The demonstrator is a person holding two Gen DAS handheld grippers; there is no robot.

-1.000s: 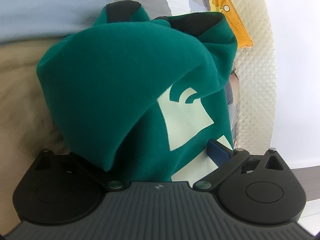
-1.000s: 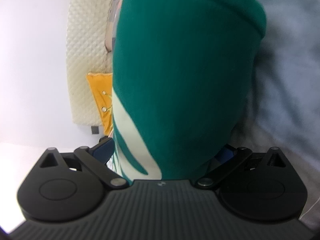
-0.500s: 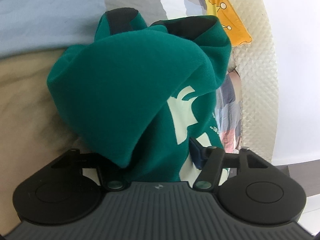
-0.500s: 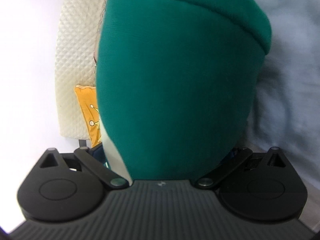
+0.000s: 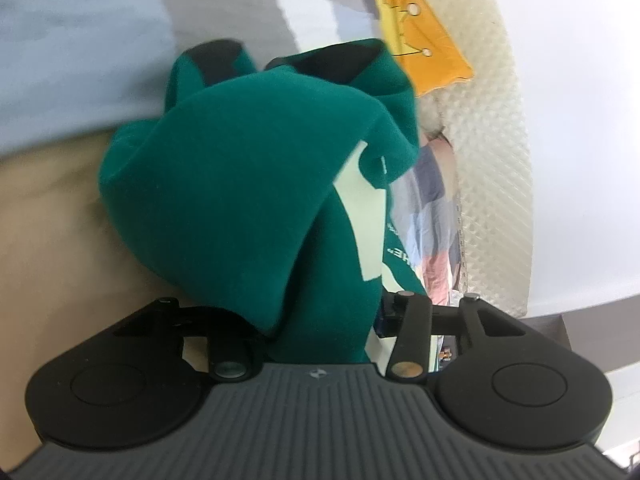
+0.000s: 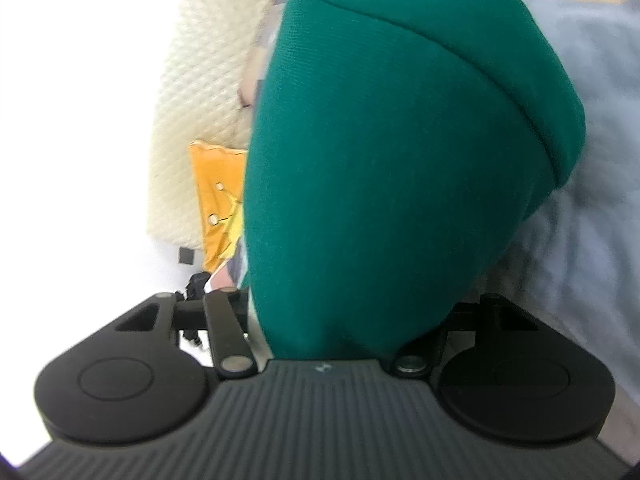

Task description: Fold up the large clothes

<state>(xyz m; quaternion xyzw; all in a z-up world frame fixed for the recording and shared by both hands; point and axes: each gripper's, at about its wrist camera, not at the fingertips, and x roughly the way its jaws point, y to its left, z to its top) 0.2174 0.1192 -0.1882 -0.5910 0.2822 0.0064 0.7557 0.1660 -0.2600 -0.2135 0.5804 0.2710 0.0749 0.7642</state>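
Note:
A dark green sweatshirt (image 5: 240, 184) with a pale printed logo (image 5: 360, 216) hangs bunched in front of my left gripper (image 5: 320, 316). Its folds run down between the jaws, which are closing and squeeze the cloth; only the right blue pad (image 5: 380, 314) shows, touching the fabric. In the right wrist view the same green sweatshirt (image 6: 392, 160) fills the middle as a thick rounded fold with a ribbed hem. My right gripper (image 6: 344, 320) is also closing, and the cloth packs the gap between its jaws. The fabric hides its fingertips.
A person stands close behind the sweatshirt, in a light blue shirt (image 5: 68, 40) and tan trousers (image 5: 44, 240). A cream quilted cushion (image 5: 492, 168) with an orange cloth (image 5: 428, 48) and a checked cloth (image 5: 432, 216) is at the right. White wall (image 6: 80, 100) lies to the left.
Both grippers' jaws have swung inward onto the green cloth, the left first, the right in the last half second. The left gripper has risen a little and the bunch now looks narrower.

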